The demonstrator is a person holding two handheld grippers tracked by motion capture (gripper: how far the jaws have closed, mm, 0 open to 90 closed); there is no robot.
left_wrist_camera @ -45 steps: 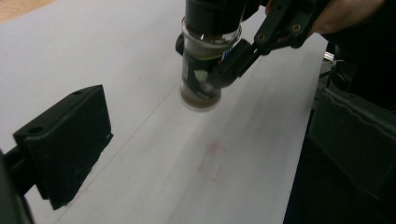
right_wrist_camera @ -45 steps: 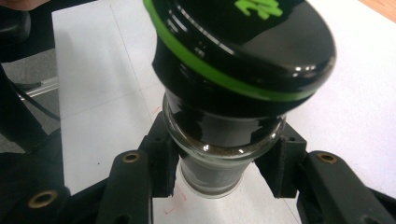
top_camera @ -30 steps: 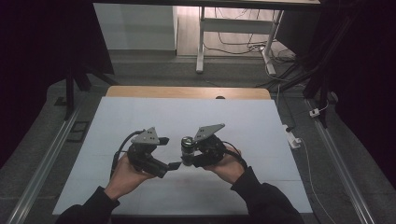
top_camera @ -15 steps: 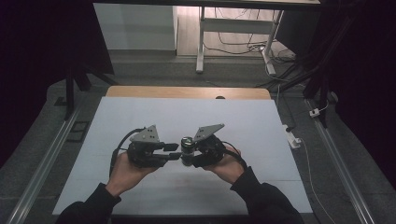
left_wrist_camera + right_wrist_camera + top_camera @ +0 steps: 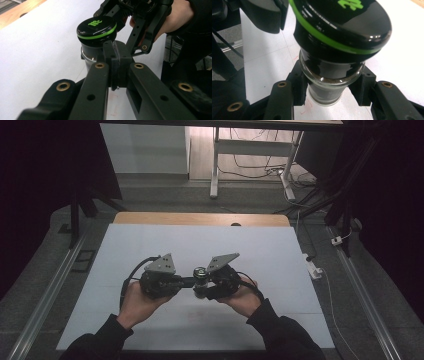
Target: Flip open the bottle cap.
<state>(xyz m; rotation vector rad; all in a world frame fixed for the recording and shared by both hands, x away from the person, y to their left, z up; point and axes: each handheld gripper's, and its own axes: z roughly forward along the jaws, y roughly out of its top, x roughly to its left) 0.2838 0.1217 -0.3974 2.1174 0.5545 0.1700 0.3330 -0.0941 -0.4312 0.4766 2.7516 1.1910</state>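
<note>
A small glass jar (image 5: pixel 200 272) with a black lid ringed in green (image 5: pixel 96 26) is held upright above the white table. My right gripper (image 5: pixel 329 90) is shut on its glass body just under the lid. My left gripper (image 5: pixel 115 61) points level at the jar from the left. Its jaws have just been closing, and the pads now meet with nothing between them, just short of the jar's neck. From above, the left gripper (image 5: pixel 188 281) and right gripper (image 5: pixel 202 288) meet tip to tip at mid-table, each in one of the person's hands.
The white table top (image 5: pixel 150 245) stretches around both hands, with a wooden strip (image 5: pixel 200 218) along its far edge. A white power strip (image 5: pixel 313 267) lies off the right edge. Metal rails (image 5: pixel 45 300) run along both sides on the floor.
The left gripper's jaws, open a second ago, have come together, and that gripper has swung up from pointing down and right to pointing level at the jar. The right gripper has held still.
</note>
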